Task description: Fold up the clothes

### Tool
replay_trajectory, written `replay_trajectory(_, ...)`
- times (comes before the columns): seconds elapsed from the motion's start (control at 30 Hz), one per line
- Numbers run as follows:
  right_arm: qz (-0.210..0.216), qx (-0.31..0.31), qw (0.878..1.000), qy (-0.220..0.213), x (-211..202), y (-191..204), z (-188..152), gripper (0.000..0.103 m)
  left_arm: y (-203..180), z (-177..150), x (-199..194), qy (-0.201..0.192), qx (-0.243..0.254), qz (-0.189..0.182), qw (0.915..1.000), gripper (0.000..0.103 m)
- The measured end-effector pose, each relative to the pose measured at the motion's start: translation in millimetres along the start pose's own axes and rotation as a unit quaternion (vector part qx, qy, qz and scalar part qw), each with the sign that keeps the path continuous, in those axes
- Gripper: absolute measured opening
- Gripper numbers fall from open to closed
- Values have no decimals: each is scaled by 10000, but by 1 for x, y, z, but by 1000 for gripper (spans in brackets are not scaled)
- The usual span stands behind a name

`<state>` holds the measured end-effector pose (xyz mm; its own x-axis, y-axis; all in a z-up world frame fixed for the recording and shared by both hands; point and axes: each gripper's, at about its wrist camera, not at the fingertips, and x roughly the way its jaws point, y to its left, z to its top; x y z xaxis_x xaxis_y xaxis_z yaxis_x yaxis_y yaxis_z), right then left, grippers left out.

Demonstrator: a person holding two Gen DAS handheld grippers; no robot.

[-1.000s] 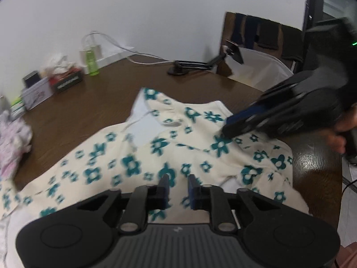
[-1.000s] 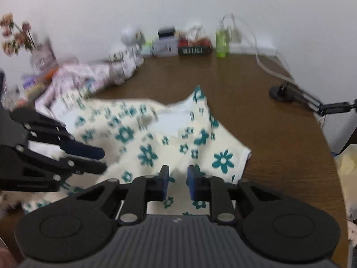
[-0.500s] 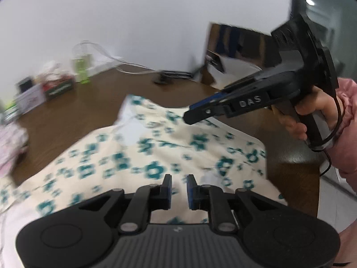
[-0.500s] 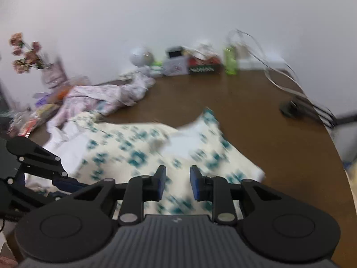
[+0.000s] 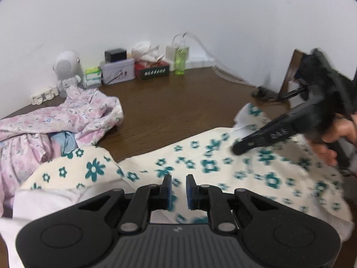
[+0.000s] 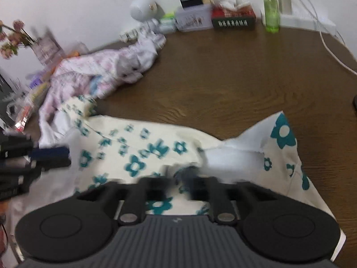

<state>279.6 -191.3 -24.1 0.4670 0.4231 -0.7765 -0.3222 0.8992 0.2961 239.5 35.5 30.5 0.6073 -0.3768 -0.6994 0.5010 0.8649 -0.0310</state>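
Two tools, left tool, right tool, one floral garment, table

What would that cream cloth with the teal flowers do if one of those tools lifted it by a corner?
The cream garment with teal flowers would probably droop: it already lies in soft folds on the brown wooden table. It looks thin and light, one corner curling up. It would likely drag rather than slide.

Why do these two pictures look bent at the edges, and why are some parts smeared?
Both views use fisheye lenses, so the table edge curves and the corners go dark. Left wrist view: the right gripper and nearby floral garment are motion-smeared. Right wrist view: its own fingers blur; the green bottle stays fairly sharp.
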Motion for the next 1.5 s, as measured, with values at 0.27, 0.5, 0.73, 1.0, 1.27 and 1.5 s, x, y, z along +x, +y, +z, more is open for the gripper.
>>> replay_trajectory(0.27,-265,-316,9978,-511,-19,1,-4,34,42,-11,23,-13,-712,270,9971,13)
replay_trajectory(0.5,189,-648,9935,-920,-86,23,-42,67,76,-49,-91,-606,-1191,179,9909,72)
replay_trajectory(0.73,282,-1124,9895,-864,-112,68,-110,81,66,-125,-183,-642,-1174,506,9897,87)
replay_trajectory(1.0,356,-1650,9824,-796,-106,130,-145,82,30,-204,-226,-505,-1213,313,9908,77)
replay_trajectory(1.27,673,-2427,9656,-648,-80,204,-144,82,7,-216,-209,30,-547,69,9985,51)
replay_trajectory(1.5,573,-3653,9287,-295,-63,272,-137,72,12,-217,-205,318,-132,25,9994,27)
